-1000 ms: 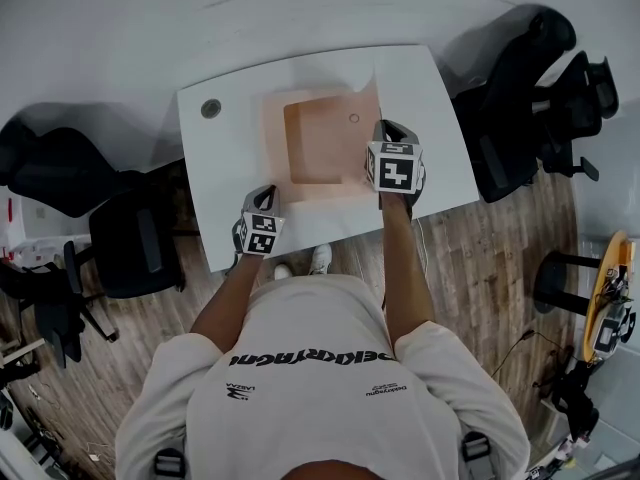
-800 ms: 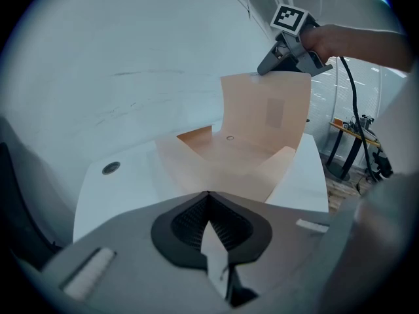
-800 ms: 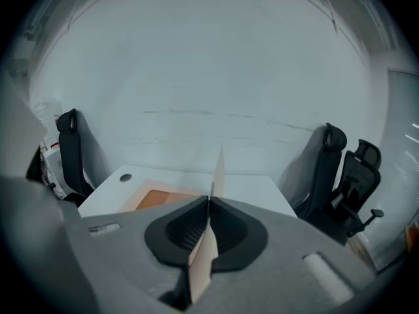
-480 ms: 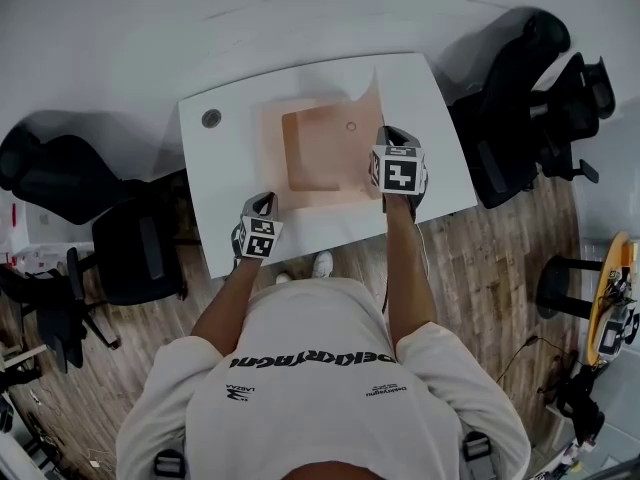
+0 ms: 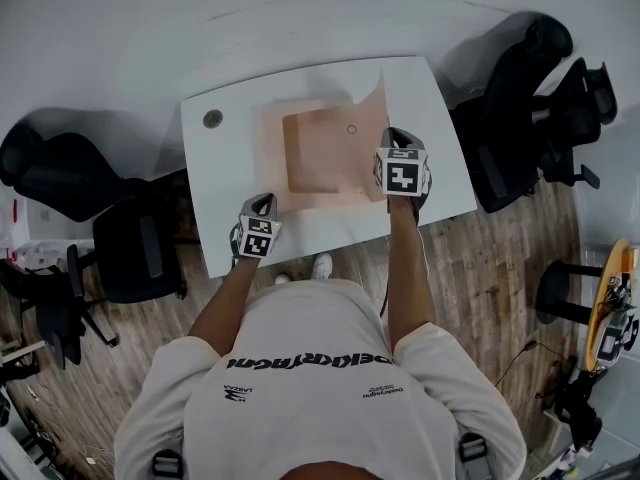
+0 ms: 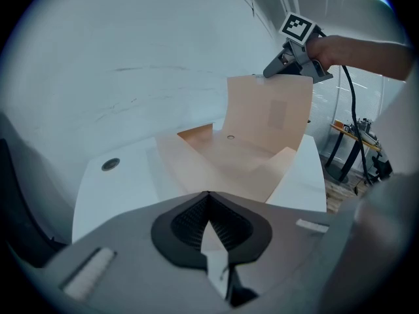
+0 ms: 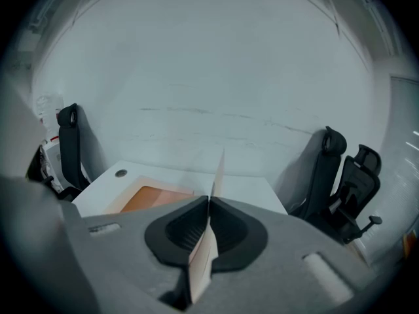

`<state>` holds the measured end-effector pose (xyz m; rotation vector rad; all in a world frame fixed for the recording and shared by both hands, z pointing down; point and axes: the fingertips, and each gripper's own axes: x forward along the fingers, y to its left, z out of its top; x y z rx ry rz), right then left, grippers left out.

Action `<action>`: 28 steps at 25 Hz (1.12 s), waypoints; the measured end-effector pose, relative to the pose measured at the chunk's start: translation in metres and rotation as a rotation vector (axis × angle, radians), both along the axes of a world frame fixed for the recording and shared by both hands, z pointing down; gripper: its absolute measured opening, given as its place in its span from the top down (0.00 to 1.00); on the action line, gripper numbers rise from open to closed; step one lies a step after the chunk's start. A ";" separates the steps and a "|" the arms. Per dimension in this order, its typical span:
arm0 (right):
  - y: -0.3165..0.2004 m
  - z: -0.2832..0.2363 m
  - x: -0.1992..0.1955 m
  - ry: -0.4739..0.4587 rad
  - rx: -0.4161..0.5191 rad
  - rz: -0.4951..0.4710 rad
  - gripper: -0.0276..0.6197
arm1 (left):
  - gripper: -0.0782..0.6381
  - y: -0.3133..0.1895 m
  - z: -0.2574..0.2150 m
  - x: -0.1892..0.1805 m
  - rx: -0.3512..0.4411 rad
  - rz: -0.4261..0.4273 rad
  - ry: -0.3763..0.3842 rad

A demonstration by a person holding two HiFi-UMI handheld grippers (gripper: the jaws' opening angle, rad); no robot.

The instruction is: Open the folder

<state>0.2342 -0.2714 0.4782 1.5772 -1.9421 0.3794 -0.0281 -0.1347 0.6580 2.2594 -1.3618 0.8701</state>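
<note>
Tilts the cover point(image 5: 369, 133) steeper than a second ago, shifting it slightly rightward. Near left: pinches the folder's point(image 5: 322, 190) near-left corner in the left hand-held gripper point(image 5: 262, 202), jaws narrow on the thin sheet. Holds the folder flat mid-tabletop point(image 5: 228, 158), darker orange panel showing inside. Right: clamps the cover's near edge in the right hand-held gripper point(image 5: 398, 134), standing it almost upright.

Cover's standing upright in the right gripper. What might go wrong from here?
The right gripper pinches only the thin edge of the cover, which stands upright and bowed: it may slip out or crease. The left gripper holds just a near corner of the folder, so it might slide or lift off the white table.
</note>
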 end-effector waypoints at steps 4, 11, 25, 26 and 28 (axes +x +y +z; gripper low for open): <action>-0.002 0.000 0.013 -0.018 -0.010 0.031 0.94 | 0.90 0.000 0.000 0.001 0.000 0.005 -0.001; -0.006 0.003 0.036 -0.032 -0.017 0.050 0.94 | 0.90 -0.001 0.001 0.001 0.010 0.001 -0.007; -0.007 0.013 0.072 -0.029 -0.044 0.088 0.94 | 0.90 0.001 0.002 0.000 0.007 -0.005 -0.012; -0.007 0.013 0.075 -0.031 -0.046 0.093 0.94 | 0.90 0.000 0.002 0.000 0.007 -0.008 -0.012; -0.009 0.015 0.079 -0.037 -0.048 0.102 0.94 | 0.90 -0.001 0.002 0.000 0.005 -0.013 -0.016</action>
